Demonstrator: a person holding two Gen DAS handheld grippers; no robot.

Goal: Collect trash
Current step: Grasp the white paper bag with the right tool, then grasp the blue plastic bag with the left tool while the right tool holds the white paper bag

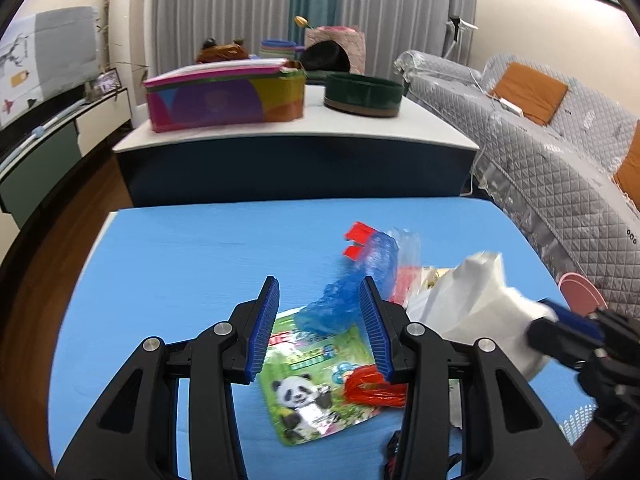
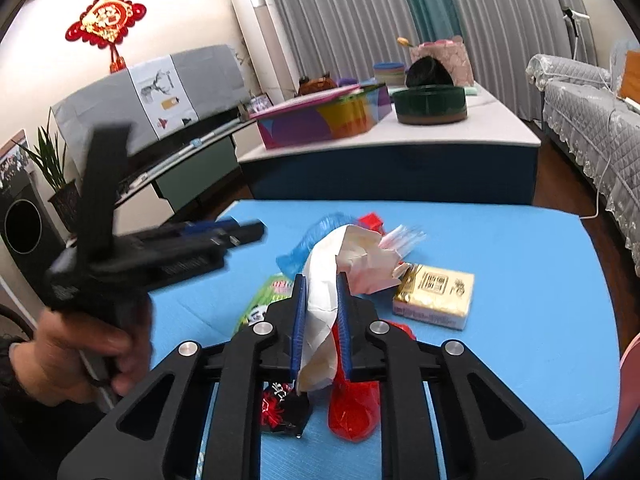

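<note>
Between my right gripper's [image 2: 321, 312] blue pads sits a crumpled white tissue [image 2: 320, 300], pinched tight and lifted off the blue mat [image 2: 520, 280]; under it lie a red wrapper [image 2: 354, 408] and a black-and-red wrapper [image 2: 282, 404]; just beyond, a gold tissue pack [image 2: 434, 294]; my left gripper [image 1: 320, 328] hangs about half open with nothing in its grip, above the green panda packet [image 1: 316, 384], a crinkled blue plastic bag [image 1: 348, 296] just past its tips; farther back, a white-topped table [image 1: 296, 136] carries a multicoloured box [image 1: 224, 100] and a round dark green tin [image 1: 362, 94]; a quilted grey sofa [image 1: 560, 160] stands on the right.
</note>
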